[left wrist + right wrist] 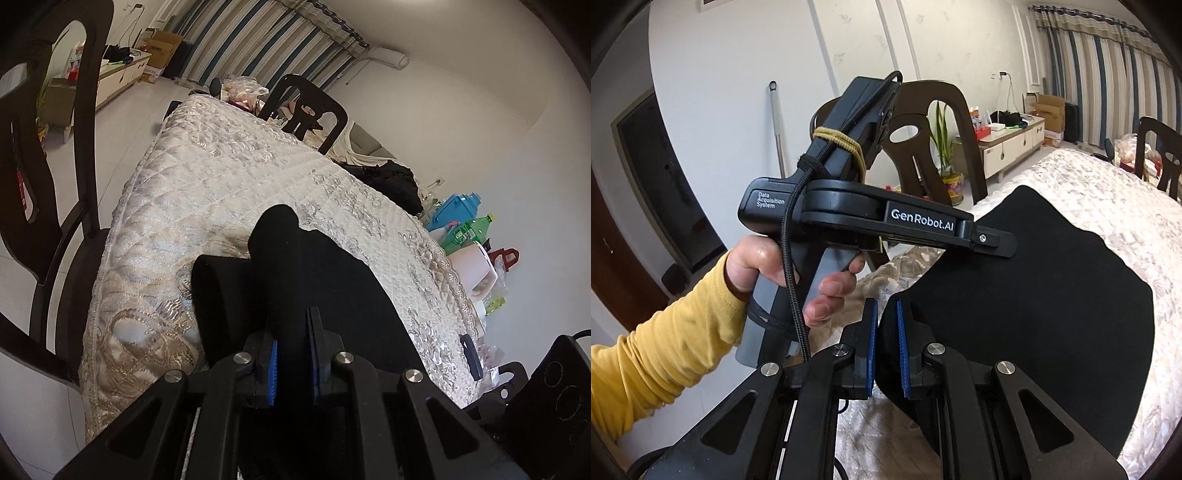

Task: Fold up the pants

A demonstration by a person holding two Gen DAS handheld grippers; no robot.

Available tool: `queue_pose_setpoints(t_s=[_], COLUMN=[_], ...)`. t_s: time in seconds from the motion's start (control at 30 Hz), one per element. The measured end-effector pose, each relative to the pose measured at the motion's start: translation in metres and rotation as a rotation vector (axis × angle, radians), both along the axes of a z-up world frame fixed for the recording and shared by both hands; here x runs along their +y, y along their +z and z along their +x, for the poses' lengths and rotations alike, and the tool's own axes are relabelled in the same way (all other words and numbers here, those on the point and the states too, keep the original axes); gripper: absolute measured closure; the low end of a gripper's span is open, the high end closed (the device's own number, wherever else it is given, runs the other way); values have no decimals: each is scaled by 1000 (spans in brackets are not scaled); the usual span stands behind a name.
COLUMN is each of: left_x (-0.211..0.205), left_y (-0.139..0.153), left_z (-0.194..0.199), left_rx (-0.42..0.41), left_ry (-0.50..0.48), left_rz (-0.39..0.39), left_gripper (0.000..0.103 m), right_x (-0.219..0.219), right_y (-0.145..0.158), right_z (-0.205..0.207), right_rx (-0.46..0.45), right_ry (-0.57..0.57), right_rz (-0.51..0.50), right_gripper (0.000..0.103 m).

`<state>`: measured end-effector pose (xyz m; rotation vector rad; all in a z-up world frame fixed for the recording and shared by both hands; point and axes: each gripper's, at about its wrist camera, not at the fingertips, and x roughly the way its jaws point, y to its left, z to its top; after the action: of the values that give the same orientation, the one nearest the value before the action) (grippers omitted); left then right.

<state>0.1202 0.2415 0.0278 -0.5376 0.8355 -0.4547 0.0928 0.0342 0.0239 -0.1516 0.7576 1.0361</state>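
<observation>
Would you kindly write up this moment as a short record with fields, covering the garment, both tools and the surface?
garment: black pants, lifted at the near edge, the rest draped on the table
left tool: shut on a fold of the pants
right tool: shut on the pants edge
surface: table under a quilted cream cloth
nearby: dark chair at the far side; green bottle at the table's edge

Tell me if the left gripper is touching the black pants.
Touching. Left wrist view: left gripper has black pants pinched between its blue-padded fingers.
</observation>
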Motion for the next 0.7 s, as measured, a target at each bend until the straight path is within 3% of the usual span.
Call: queue_pose_setpoints(t_s=[0.2, 0.27, 0.33, 0.37, 0.7], left_x=[1, 0, -1, 0, -10], left_y=[-3, 1, 6, 7, 13], left_z=[-5, -8, -13, -15, -43], left_rx=[13, 5, -1, 1, -10], left_ry=[20, 31, 56, 73, 105], left_rz=[32, 79, 148, 191, 353], left_gripper=[82, 73, 54, 50, 45], right_x=[6, 5, 0, -1, -31], right_y=[-6, -5, -3, -2, 18], right_z=[-3, -5, -7, -8, -16], right_rx=[0, -7, -3, -3, -112], right_ry=[8, 15, 28, 31, -29], right_rz=[-37, -34, -19, -16, 6], right_gripper=[89, 86, 84, 83, 61])
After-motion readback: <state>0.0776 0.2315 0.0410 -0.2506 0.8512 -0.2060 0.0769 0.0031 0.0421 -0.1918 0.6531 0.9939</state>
